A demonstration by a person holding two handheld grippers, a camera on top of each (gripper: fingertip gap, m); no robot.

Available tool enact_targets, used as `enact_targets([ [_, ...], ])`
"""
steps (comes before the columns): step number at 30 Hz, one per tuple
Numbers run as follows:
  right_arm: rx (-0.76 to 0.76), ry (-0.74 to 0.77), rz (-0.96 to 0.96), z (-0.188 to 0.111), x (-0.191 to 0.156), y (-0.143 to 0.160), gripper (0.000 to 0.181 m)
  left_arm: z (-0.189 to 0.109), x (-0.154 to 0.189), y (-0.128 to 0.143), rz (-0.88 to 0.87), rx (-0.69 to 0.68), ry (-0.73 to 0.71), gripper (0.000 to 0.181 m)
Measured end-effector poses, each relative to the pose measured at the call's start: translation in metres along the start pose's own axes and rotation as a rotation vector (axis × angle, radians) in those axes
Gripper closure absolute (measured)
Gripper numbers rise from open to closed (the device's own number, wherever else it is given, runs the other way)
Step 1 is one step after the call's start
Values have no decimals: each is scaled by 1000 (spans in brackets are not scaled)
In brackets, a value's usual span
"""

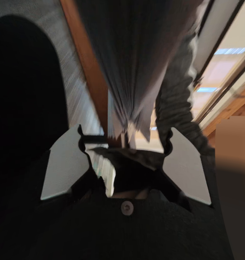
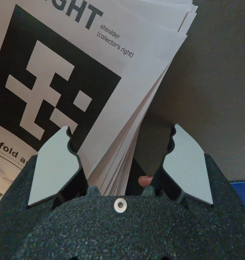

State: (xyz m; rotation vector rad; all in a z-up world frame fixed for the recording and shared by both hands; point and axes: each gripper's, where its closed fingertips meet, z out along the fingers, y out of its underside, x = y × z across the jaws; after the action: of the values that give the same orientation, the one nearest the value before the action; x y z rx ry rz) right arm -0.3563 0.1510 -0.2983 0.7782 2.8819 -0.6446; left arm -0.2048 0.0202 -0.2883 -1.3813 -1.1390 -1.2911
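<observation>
Both wrist views close-up; shared area indiscernible.

Prob. office/lab: printed paper stack [image 2: 119, 98], wood door frame [image 1: 85, 70], ceiling light panels [image 1: 231, 51].

My right gripper [image 2: 121, 140] sits with its jaws apart around the lower edge of a thick stack of white printed paper sheets [image 2: 105, 98], which fans up and left. A fingertip [image 2: 145, 180] shows just right of the stack, before my right finger.
</observation>
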Motion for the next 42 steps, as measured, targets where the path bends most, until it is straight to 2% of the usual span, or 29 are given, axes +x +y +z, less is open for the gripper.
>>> enact_targets([
  [1,8,-3,13,0,0,-2,53,6,5,-11,-14,69,54,75],
  [2,13,-11,21,0,-1,-3,56,11,12,-18,-27,97,100,88],
  [4,34,-60,28,-1,-11,-8,72,9,3,-27,56,118,-6,113],
  [5,59,-95,38,1,-19,-12,81,2,8,-38,126,164,1,143],
  [6,67,-81,58,2,-20,-16,85,-5,11,-48,144,191,-11,157],
  [8,54,-28,98,3,-15,-18,92,-13,13,-59,223,174,-48,162],
  [11,89,53,230,5,-5,-27,103,-38,9,-89,249,217,-81,165],
  [13,136,64,327,8,-5,-38,111,-63,4,-118,233,292,-87,164],
  [14,152,62,360,9,-5,-43,113,-74,2,-131,233,311,-79,159],
  [15,167,61,386,11,-4,-47,116,-81,4,-141,231,320,-38,142],
  [18,171,58,413,12,-5,-54,113,-84,6,-137,148,214,59,108],
  [20,173,24,432,11,-10,-55,101,-84,-2,-136,144,232,33,104],
  [21,178,8,441,11,-12,-55,103,-82,-5,-139,138,249,40,108],
  [22,189,-3,442,12,-14,-57,104,-77,-3,-141,125,242,84,121],
  [23,196,6,436,12,-14,-57,105,-71,3,-141,120,206,136,145],
  [25,216,21,422,12,-13,-58,104,-64,-7,-142,236,157,1,163],
  [29,290,16,424,11,-12,-58,110,-67,7,-141,502,129,-128,164],
  [32,335,30,409,12,-10,-58,116,-67,11,-142,562,113,-156,164],
  [34,345,15,373,11,-12,-57,112,-68,16,-141,665,121,-149,168],
  [37,431,-24,317,4,-11,-58,89,-71,39,-135,956,144,-100,169],
  [39,566,-123,290,-7,-17,-66,76,-74,61,-129,1129,144,-38,169],
  [41,721,-331,216,-25,-41,-85,63,-74,78,-126,1201,135,24,169],
  [42,780,-427,149,-37,-56,-93,78,-74,83,-127,1214,129,40,169],
])
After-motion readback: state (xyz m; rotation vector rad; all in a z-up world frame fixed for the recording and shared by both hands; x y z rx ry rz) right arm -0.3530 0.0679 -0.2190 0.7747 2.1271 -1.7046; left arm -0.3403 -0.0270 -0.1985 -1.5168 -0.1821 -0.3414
